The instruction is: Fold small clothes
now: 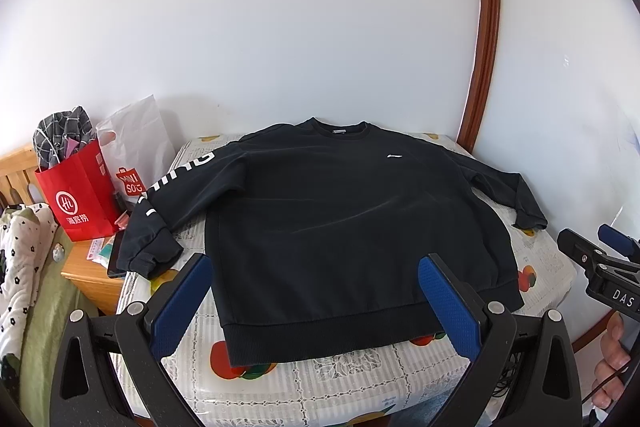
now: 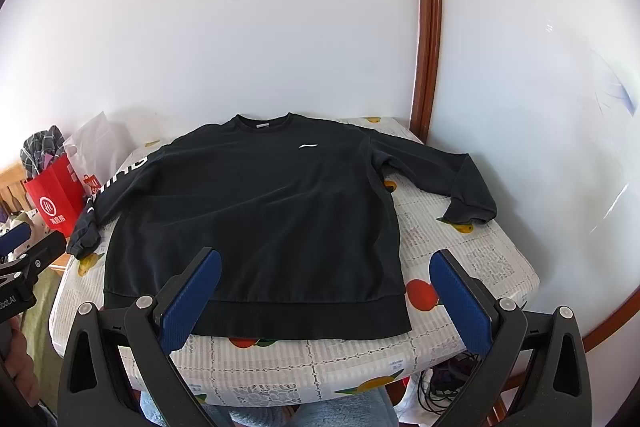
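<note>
Across the middle of both frames, a black sweatshirt (image 1: pixel 344 223) lay flat on the patterned tablecloth (image 1: pixel 360 375). Left gripper (image 1: pixel 316 303) and right gripper (image 2: pixel 326 295) hovered wide apart, empty. Only the right view showed cables (image 2: pixel 444 383), lower right.

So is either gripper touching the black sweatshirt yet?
Cannot tell. Both wrist views show open fingers over the sweatshirt hem: left gripper, right gripper. Neither view shows contact or a gap plainly.
</note>
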`<state>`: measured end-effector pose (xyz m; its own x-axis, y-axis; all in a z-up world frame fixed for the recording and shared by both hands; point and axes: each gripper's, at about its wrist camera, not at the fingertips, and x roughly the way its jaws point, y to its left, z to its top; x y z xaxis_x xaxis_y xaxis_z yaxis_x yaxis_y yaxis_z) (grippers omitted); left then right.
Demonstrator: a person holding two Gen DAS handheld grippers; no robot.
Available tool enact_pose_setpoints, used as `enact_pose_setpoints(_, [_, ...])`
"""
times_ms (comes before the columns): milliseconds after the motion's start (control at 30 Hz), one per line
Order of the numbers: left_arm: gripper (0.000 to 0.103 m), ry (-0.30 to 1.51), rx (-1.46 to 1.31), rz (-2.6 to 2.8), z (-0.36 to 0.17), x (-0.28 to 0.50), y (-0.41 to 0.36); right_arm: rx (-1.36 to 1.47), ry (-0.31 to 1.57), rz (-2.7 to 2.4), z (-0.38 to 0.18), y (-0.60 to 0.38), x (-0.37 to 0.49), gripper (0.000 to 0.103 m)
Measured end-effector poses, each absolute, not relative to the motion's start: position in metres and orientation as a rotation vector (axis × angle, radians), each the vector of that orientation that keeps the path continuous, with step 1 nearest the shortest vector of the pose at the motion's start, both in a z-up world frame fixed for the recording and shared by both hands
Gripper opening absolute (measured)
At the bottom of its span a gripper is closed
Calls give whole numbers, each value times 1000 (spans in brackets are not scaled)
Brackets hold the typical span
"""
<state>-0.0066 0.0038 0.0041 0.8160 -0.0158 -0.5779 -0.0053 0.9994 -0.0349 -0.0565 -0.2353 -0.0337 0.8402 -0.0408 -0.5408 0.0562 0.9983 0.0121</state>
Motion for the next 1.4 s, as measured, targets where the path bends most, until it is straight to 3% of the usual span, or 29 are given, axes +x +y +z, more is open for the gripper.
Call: enact_pose_setpoints(1400, [103,652,-70,29,-16,22,34,-1,595,-47,-45,-215,-33,103])
